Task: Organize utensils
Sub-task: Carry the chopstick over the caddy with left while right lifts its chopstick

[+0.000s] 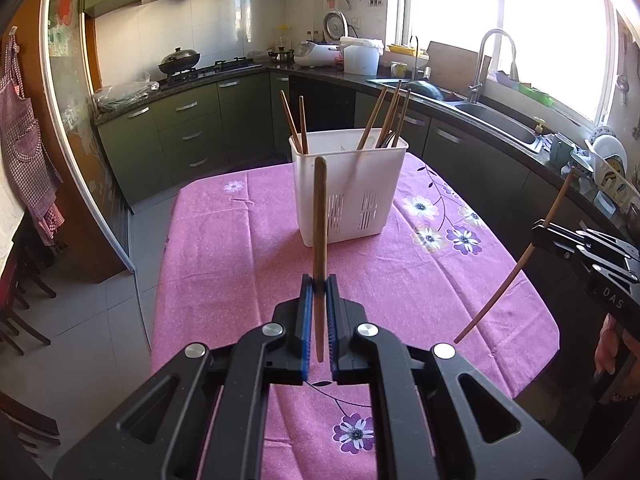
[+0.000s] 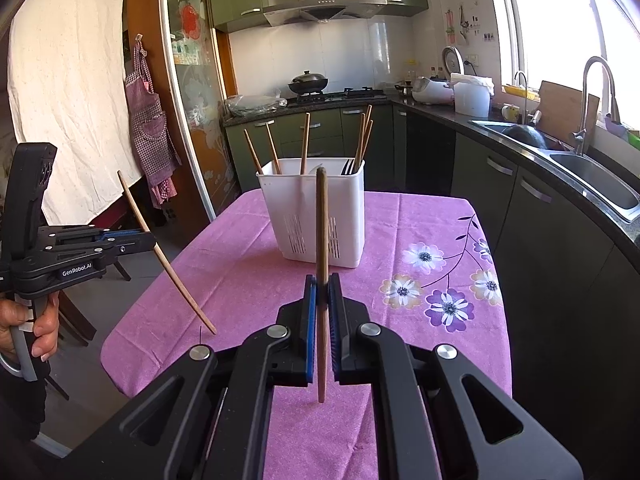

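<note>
A white utensil holder (image 1: 348, 192) stands on the pink floral tablecloth (image 1: 248, 240), with several wooden chopsticks (image 1: 390, 118) and dark utensils upright in it. It also shows in the right wrist view (image 2: 316, 216). My left gripper (image 1: 319, 282) is shut on a wooden chopstick (image 1: 320, 216), held upright above the table, short of the holder. My right gripper (image 2: 322, 280) is shut on another wooden chopstick (image 2: 322, 224), also upright. Each gripper appears in the other's view: the right one (image 1: 538, 232) with its chopstick (image 1: 516, 272), the left one (image 2: 150, 240) with its chopstick (image 2: 160, 256).
The table (image 2: 420, 216) stands in a kitchen. A counter with a sink (image 1: 496, 124) and tap runs along the right. Green cabinets (image 1: 188, 132) and a stove with a wok (image 1: 180, 58) are behind. Chairs (image 1: 16, 320) stand at the left.
</note>
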